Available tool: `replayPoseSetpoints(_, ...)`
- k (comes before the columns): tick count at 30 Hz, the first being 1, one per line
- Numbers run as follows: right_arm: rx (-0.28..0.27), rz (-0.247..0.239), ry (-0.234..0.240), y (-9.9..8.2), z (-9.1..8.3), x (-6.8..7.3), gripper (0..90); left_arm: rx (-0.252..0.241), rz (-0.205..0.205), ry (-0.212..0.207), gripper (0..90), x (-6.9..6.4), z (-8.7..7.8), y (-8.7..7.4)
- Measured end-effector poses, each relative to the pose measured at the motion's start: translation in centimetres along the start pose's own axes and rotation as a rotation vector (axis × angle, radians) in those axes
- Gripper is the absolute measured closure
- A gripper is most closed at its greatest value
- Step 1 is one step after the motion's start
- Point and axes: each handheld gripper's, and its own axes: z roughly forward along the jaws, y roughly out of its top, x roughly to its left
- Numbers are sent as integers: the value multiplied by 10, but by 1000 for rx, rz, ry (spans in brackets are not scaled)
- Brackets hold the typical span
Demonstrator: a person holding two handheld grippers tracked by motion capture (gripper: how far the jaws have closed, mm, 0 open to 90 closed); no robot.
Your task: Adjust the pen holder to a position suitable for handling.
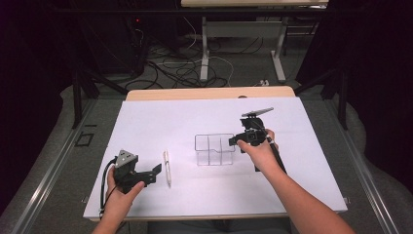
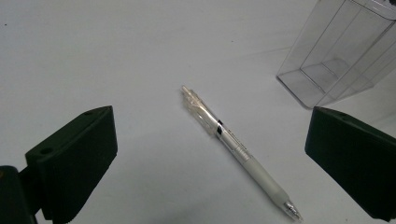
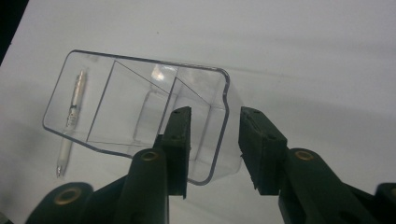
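A clear plastic organiser (image 1: pixel 214 149) with three compartments stands on the white table sheet (image 1: pixel 146 122). My right gripper (image 1: pixel 236 140) is at its right end. In the right gripper view the jaws straddle the organiser's end wall (image 3: pixel 224 116), one jaw inside and one outside, with a gap on each side, so the right gripper (image 3: pixel 215 116) is open. A white pen (image 1: pixel 167 168) lies flat to the organiser's left. My left gripper (image 1: pixel 155 173) rests low just left of the pen, its jaws wide open (image 2: pixel 210 123), with the pen (image 2: pixel 238 149) lying ahead between them. The pen (image 3: pixel 72 123) also shows through the organiser.
The organiser (image 2: pixel 336 51) sits beyond the pen at the upper right of the left gripper view. Bare white sheet surrounds both objects. Past the table's far wooden edge (image 1: pixel 209 92) lie floor cables (image 1: pixel 170 68) and another table's legs (image 1: pixel 204 48).
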Motion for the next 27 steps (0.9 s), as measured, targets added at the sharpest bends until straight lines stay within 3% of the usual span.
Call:
replayPoseSetpoints(6,-55,-68,27,-4,-8,-1,565,2,-4,-1,24,1,0,0)
replayPoseSetpoints(13,-52,-142,77,-8,-16,-6,524,7,-11,0,24,1,1,-1)
replayPoseSetpoints(14,-70,-172,73,-10,-19,-9,507,7,-12,0,24,1,1,-1)
replayPoseSetpoints(22,-165,-235,51,-20,-32,-21,427,15,-16,-16,23,0,2,-2)
replayPoseSetpoints(27,-227,-337,-7,-31,-43,-34,382,3,-23,-24,15,-1,2,-1)
